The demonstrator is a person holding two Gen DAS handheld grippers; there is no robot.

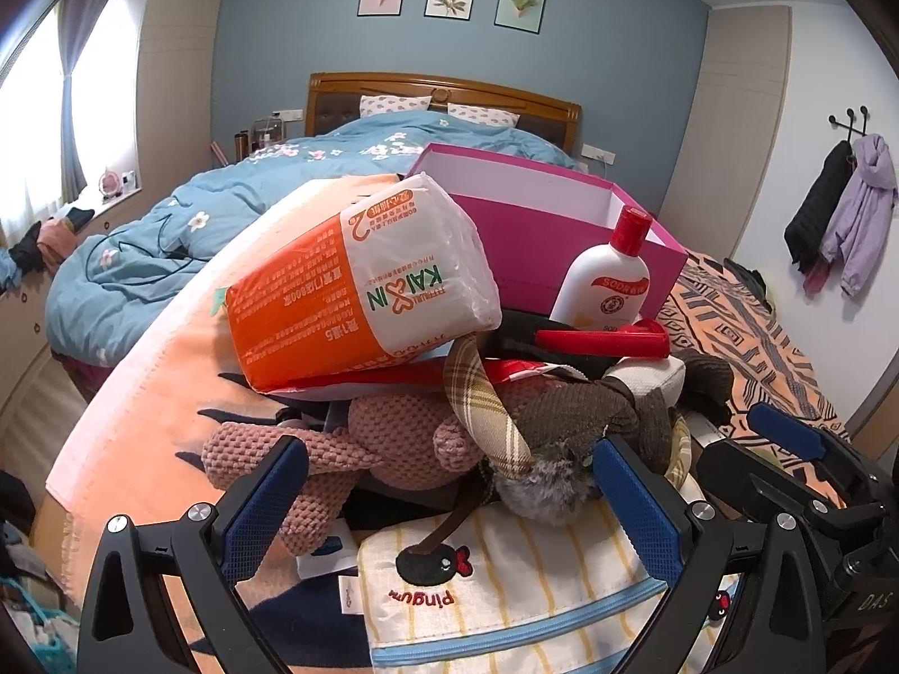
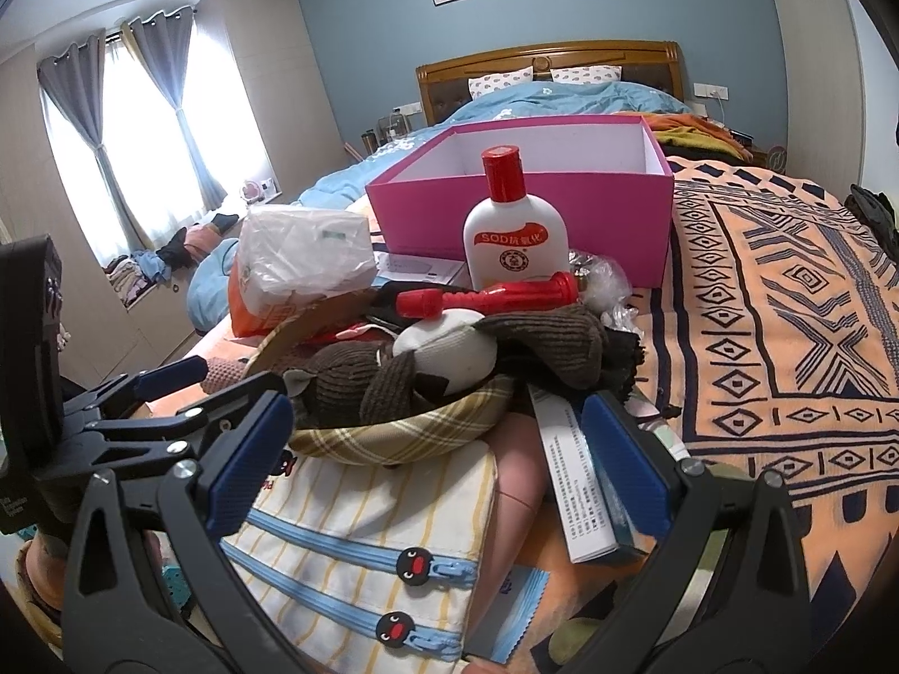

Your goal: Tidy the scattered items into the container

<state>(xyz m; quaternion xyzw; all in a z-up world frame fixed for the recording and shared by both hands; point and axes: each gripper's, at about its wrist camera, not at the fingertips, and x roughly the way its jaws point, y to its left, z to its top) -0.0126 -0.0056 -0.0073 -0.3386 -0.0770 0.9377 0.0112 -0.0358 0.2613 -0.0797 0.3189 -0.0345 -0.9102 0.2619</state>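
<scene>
Left wrist view. Left gripper [image 1: 449,497]: jaws spread wide, nothing held, low at the near end of the pile on the bed. Between and just beyond its blue pads lie a pink knitted plush [image 1: 359,449] and a brown corduroy plush [image 1: 595,410] with a plaid strip across it. Striped zip pouch [image 1: 505,590]: under the jaws, nearest item. Orange-and-white tissue pack [image 1: 359,281]: tilted, propped on top of the heap, leaning toward the pink box [image 1: 539,224]. White lotion bottle [image 1: 609,275]: upright, red cap, just before the box's front wall. Red tube-like tool [image 1: 604,340]: lying across the pile below the bottle. Right gripper [image 1: 786,438]: visible at the right edge, beside the pile.

Right wrist view. Right gripper [image 2: 438,449]: jaws released, empty, hovering over the pouch and a plaid cap [image 2: 404,427] that cradles the brown plush. A white printed carton [image 2: 573,483] lies close against the right pad.

Handling note. The box is open, apparently empty, behind the heap. Likely best to take one soft top item at a time, closing on its bulk and lifting clear before carrying it over the front rim. The bottle stands in that path and could tip.

Clearance. Open patterned blanket [image 2: 786,309] to the right gives free room; the left side drops off the bed edge.
</scene>
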